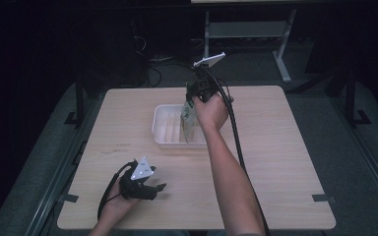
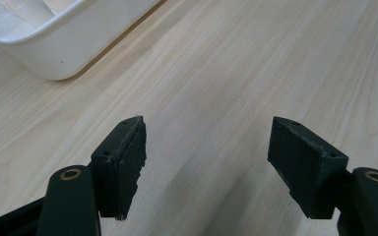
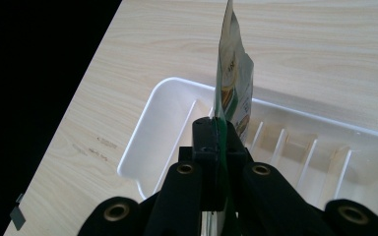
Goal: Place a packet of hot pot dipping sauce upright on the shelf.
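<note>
- The right gripper (image 1: 195, 98) is clamped on a green-and-white packet (image 1: 187, 119), holding it upright over the white slotted tray (image 1: 165, 129) mid-table
- The left gripper (image 1: 158, 188) rests low near the front edge of the wooden table (image 1: 275, 147), jaws spread apart, gripping nothing

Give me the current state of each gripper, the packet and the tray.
Right gripper: shut on the packet, above the tray.
Left gripper: open, holding nothing, over bare table.
Packet: pinched by its edge, hanging over the tray.
Tray: white, sitting on the table, ribbed dividers inside.
</note>
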Motion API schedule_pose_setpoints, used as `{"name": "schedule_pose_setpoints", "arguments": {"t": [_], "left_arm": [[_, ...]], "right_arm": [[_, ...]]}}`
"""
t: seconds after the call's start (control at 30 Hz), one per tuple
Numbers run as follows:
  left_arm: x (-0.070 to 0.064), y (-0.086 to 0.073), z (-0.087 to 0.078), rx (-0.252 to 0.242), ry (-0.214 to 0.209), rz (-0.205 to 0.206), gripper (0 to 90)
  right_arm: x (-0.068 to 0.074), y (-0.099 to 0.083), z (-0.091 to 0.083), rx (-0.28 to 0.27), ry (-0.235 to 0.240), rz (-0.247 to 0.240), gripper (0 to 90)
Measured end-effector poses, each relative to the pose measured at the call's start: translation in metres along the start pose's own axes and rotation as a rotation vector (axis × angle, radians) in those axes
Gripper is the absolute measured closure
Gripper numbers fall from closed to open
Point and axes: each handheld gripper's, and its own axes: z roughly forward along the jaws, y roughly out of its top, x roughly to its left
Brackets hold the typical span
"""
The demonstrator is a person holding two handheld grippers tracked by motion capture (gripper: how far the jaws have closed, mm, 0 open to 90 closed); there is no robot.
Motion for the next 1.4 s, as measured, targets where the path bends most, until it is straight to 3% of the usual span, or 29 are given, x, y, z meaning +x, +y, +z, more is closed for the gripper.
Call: {"name": "schedule_pose_setpoints", "arguments": {"t": [0.43,1.0,1.4], "left_arm": [[0.000,0.000,0.000,-0.006,0.000,-0.004,30.2],[0.000,0.000,0.000,-0.002,-0.002,0.001,30.2],[0.000,0.000,0.000,-0.001,0.000,0.003,30.1]], "right_arm": [[0.000,0.004,0.015,-0.005,-0.002,0.006,89.0],[0.000,-0.003,0.032,0.067,-0.007,-0.010,88.2],[-0.002,-0.007,0.031,0.095,0.003,-0.030,85.4]]}}
